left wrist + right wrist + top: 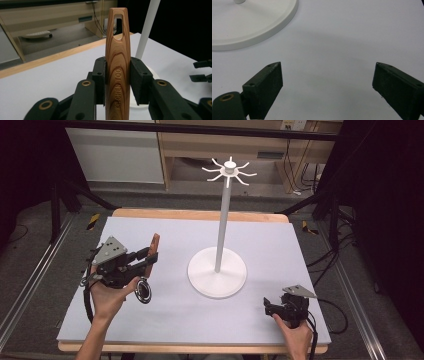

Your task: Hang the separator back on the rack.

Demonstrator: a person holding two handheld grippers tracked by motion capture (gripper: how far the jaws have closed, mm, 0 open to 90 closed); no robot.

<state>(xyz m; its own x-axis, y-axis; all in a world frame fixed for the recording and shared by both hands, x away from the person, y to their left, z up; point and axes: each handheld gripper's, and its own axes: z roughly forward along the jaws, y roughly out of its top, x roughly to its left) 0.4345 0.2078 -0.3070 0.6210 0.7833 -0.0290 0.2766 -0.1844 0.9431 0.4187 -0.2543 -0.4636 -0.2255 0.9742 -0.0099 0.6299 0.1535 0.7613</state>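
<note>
The left gripper (150,256) has its fingers (100,80) clamped on a wooden tool (117,62), gripping the handle partway down so the slotted end points up and forward; in the high view the tool (155,246) sits raised at the left of the surface (165,320), well apart from the stand (218,270). A round metal part (143,290) hangs below the hand, likely the tool's working end, though I cannot tell for sure. The right gripper (270,307) rests low at the right, its fingers (264,87) wide and empty over bare surface, near the stand's base (249,22). The work looks like hanging the tool by its slot on a hook (242,181) atop the stand. The risks: the hooks are thin and high, so a small tilt could miss the slot; a push against the pole (222,225) could tip the stand, since nothing steadies it; and smooth wood could slide in the grip under the heavy end.
</note>
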